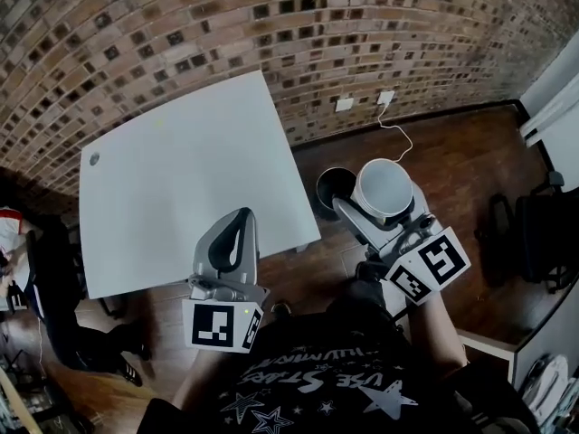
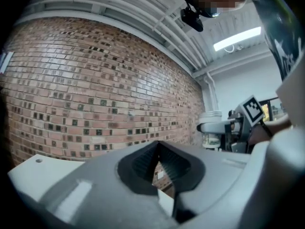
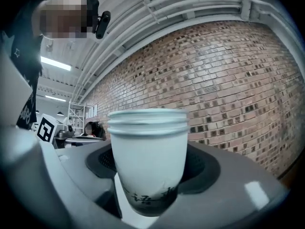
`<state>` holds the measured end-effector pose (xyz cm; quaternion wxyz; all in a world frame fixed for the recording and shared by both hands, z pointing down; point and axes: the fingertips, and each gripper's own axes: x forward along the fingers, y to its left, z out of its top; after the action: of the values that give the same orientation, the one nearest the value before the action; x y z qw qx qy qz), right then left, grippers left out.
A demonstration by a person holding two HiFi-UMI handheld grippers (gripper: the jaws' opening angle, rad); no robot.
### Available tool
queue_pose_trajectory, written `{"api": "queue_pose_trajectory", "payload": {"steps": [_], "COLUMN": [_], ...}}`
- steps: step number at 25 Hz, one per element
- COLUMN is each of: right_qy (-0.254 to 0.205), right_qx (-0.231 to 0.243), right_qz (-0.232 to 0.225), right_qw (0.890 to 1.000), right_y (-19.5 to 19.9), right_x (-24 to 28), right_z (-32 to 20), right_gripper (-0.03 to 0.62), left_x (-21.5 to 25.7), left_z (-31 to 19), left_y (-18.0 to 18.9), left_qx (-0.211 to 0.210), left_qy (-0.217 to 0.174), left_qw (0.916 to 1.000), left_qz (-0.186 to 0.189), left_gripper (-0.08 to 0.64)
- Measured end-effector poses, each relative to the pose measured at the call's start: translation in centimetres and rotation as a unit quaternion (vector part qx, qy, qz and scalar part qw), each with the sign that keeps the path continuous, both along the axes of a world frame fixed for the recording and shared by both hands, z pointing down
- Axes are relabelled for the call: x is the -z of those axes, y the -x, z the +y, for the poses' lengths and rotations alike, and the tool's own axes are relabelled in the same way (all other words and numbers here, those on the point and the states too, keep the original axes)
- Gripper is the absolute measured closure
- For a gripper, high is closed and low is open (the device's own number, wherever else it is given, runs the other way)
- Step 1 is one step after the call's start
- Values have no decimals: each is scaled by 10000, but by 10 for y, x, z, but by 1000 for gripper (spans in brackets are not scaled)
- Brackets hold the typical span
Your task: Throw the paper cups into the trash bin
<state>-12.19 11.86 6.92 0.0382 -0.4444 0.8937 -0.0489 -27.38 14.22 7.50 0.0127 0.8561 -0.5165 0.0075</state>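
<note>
A stack of white paper cups [image 1: 384, 186] stands upright in my right gripper [image 1: 384, 210], whose jaws press on its sides. In the right gripper view the cups [image 3: 148, 151] fill the middle, with two rims showing and dark print low on the side. The round black trash bin [image 1: 329, 186] stands on the wooden floor just left of the cups, partly hidden by them. My left gripper [image 1: 242, 217] hangs over the near edge of the white table [image 1: 172, 170]. Its jaws [image 2: 157, 149] meet at the tips with nothing between them.
A brick wall [image 1: 271, 25] runs behind the table and bin, with a wall socket and white cable [image 1: 387, 99]. Black bags [image 1: 529, 233] lie on the floor at the right. Dark clutter [image 1: 36, 269] sits at the table's left.
</note>
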Motion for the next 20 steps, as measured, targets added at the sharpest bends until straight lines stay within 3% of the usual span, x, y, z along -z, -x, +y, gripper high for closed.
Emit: {"api": "queue_pose_trajectory", "payload": {"steps": [6, 13, 20], "right_qy": [102, 233, 29], "right_qx": [602, 926, 1137], "right_qz": [-82, -131, -64], "right_qw": [9981, 9953, 9935], "right_y": [-77, -181, -228], "right_x": [-17, -25, -30], "right_z": [-42, -66, -75], "right_gripper": [255, 255, 255], "left_x": [-11, -3, -5], "left_z": [-29, -62, -73], "left_y": [-96, -205, -274], "left_qx": [351, 637, 597], "left_qy": [90, 97, 44], "left_qw": [9993, 9977, 9977], "left_qz": [-54, -231, -318], "left_gripper": [555, 555, 555]}}
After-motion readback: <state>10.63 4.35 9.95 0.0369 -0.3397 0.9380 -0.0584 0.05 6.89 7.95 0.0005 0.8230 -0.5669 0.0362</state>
